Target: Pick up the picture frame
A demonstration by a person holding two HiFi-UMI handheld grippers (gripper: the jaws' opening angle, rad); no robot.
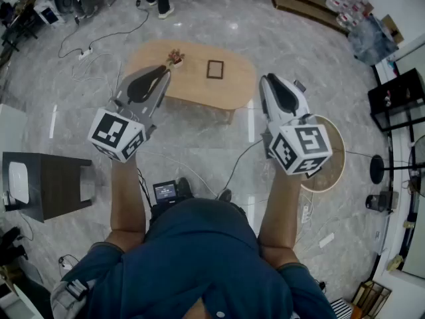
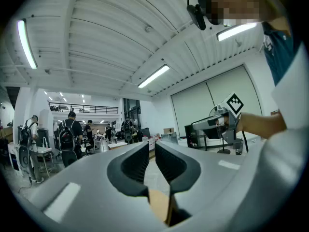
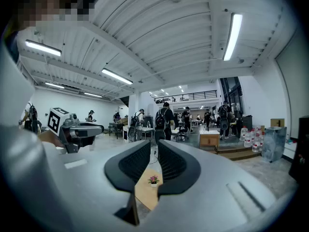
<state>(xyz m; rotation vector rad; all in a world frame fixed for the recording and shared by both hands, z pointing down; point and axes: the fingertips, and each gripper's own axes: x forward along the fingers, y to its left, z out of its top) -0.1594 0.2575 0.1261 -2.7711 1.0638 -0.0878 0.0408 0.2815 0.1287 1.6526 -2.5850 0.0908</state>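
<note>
on the low wooden table [image 1: 199,88], picture frame [image 1: 214,69] lying flat near the middle, small flower pot [image 1: 175,58] to its left, left gripper [image 1: 163,72] and right gripper [image 1: 263,80] held level on the near side, both empty, left jaws together, right jaws seemingly together too

Bright even light from ceiling strip lights [image 3: 233,35]; glare on glossy floor [image 1: 232,26]; fisheye distortion, dark corners.

Head view looks steeply down on the wooden table [image 1: 199,92]; both gripper views face it level from well back, sharing its top.
</note>
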